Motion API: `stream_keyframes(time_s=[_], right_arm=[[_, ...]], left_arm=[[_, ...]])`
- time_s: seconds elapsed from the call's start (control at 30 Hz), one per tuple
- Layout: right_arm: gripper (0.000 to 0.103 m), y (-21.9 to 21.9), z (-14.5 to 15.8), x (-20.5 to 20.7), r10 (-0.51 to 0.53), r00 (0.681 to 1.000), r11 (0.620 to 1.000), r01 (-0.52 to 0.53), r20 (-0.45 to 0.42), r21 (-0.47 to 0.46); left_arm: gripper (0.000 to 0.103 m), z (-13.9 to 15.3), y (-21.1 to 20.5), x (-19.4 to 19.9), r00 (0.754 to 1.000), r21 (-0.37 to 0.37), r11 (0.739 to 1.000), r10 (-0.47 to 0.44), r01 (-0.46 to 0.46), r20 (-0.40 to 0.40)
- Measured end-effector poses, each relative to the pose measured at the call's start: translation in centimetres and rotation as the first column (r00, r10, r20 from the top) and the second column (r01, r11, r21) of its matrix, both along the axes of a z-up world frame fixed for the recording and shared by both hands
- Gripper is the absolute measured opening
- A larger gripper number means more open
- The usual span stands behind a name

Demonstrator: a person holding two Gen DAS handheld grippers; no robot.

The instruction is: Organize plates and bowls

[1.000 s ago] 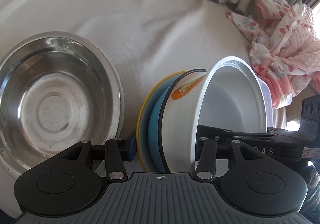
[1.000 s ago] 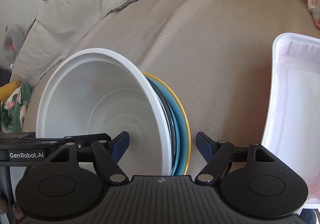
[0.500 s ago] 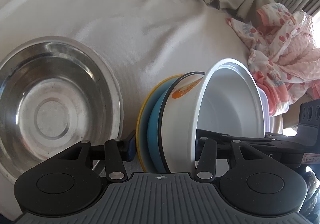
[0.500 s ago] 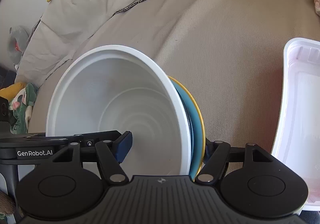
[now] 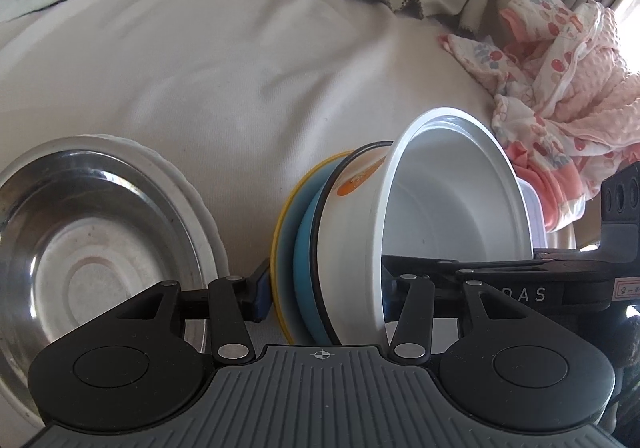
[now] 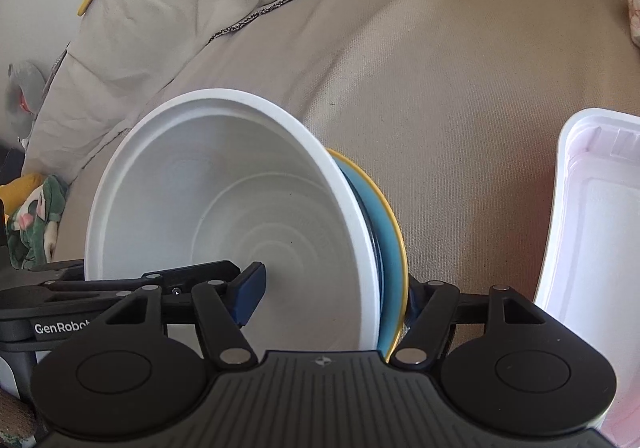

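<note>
- Only the left wrist view takes in the steel bowl (image 5: 92, 248), lying open side up on the pale sheet (image 5: 240, 67) off to the left with a white rim peeping out beneath it; the same view has a crumpled pink patterned cloth (image 5: 560, 103) at upper right
- Only the right wrist view shows the white plastic tray (image 6: 592, 248) lying on the sheet to the right, and a green patterned fabric (image 6: 32, 224) at the far left edge; a bit of the pink cloth just shows in its top right corner
- Both views share the stack, tipped on its side: a white bowl (image 5: 452, 207) nested in a black-rimmed bowl with an orange mark (image 5: 356, 183), then a blue plate (image 5: 304, 244) and a yellow plate (image 5: 282, 232) behind
- The left hand-held gripper (image 5: 324, 292) is closed across the stack's lower edge; its blue pad presses the yellow plate's back, while the other finger sits inside the white bowl (its tip is hidden by the rim)
- The right hand-held gripper (image 6: 332, 288) clamps the same stack from the opposite direction; one blue pad (image 6: 250, 294) lies against the white bowl's inner wall, the other finger presses behind the yellow rim
- Each gripper's black body appears in the other's view, coming in level from the side; the two meet the stack close together, low over the bed sheet
</note>
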State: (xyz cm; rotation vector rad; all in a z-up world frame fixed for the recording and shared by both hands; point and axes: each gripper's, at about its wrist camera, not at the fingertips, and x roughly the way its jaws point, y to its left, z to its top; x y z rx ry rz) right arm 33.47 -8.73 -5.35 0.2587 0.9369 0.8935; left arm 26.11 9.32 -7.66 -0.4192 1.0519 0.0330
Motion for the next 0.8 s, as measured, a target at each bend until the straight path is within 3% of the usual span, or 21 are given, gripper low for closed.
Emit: stream_keyframes(time_s=[0.63,0.8], right_arm=[[0.068,0.54,0.15,-0.01,0.029,0.999,1.000,-0.029,0.024,-0.011],[0.068,0.73,0.45,-0.32,0.010,1.000,1.000,-0.010,0.017,-0.026]], left_arm=[[0.052,-0.03,-0.06,-0.11,1.000,-0.003,1.000,-0.022,0.022,0.010],[0.052,-0.39,0.75,-0.09,1.000,-0.049,0.999,-0.006,0.007,0.004]])
